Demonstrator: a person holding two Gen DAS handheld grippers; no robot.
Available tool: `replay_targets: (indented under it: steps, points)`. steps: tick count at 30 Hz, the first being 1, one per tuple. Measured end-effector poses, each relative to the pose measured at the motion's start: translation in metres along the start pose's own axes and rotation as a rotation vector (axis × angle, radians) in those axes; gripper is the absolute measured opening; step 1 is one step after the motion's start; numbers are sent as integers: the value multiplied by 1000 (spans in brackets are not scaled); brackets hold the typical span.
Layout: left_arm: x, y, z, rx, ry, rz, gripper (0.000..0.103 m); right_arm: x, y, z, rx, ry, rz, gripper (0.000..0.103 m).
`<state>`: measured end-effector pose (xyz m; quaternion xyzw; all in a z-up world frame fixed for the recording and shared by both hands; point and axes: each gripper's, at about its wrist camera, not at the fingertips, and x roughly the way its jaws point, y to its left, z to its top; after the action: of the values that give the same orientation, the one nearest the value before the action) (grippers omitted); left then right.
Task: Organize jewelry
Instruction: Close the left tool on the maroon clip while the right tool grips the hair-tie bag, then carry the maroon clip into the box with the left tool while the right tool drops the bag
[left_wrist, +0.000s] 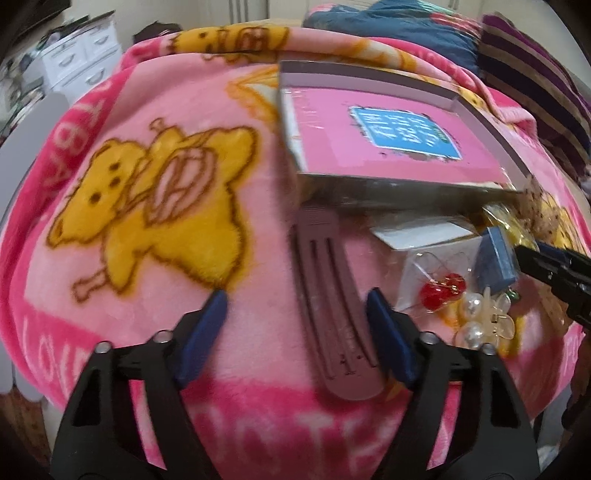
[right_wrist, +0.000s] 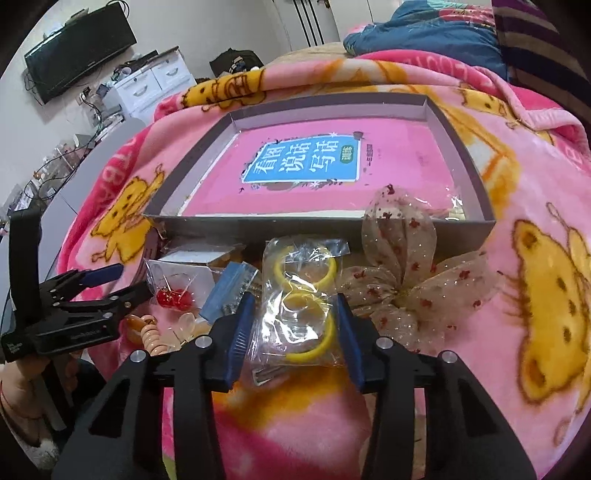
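A grey box (right_wrist: 325, 226) with a pink book inside lies on the pink blanket; it also shows in the left wrist view (left_wrist: 406, 186). My left gripper (left_wrist: 297, 306) is open over the blanket, with a mauve hair clip (left_wrist: 332, 295) lying between its fingers nearer the right one. My right gripper (right_wrist: 293, 308) is open around a clear bag of yellow rings (right_wrist: 301, 295). A sheer bow (right_wrist: 402, 273) lies to its right. Red cherry earrings in a bag (right_wrist: 173, 297), a blue card (right_wrist: 229, 291) and a pearl claw clip (left_wrist: 484, 321) lie between the grippers.
The pink cartoon blanket (left_wrist: 147, 192) covers the bed. White drawers (right_wrist: 147, 85) and a wall TV (right_wrist: 77, 48) stand at far left. Blue and striped bedding (right_wrist: 443, 33) is piled behind the box. A coiled hair tie (right_wrist: 151, 334) lies near the left gripper (right_wrist: 96, 291).
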<state>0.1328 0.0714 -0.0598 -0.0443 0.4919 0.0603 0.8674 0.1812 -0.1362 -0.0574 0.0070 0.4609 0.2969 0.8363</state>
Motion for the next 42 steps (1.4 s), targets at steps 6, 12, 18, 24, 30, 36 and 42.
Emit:
replay_targets:
  steps: [6, 12, 18, 24, 30, 36, 42]
  points:
    - [0, -3, -3, 32, -2, -80, 32, -10, -7, -3, 37, -33, 37, 42]
    - [-3, 0, -7, 47, -3, -99, 25, -23, -12, -5, 51, -68, 49, 42]
    - [-19, 8, -12, 17, -37, -120, 25, -36, -19, -8, 69, -99, 61, 42]
    - [-40, 14, -9, -15, -94, -130, 25, -50, -24, -9, 81, -124, 72, 42]
    - [-51, 17, 11, -33, -136, -137, 25, -66, -21, -2, 72, -165, 78, 42]
    - [-58, 11, 42, -37, -182, -161, 25, -76, -23, 18, 53, -202, 61, 42]
    - [-50, -5, 68, -53, -194, -210, 25, -79, -30, 42, 39, -231, 26, 42]
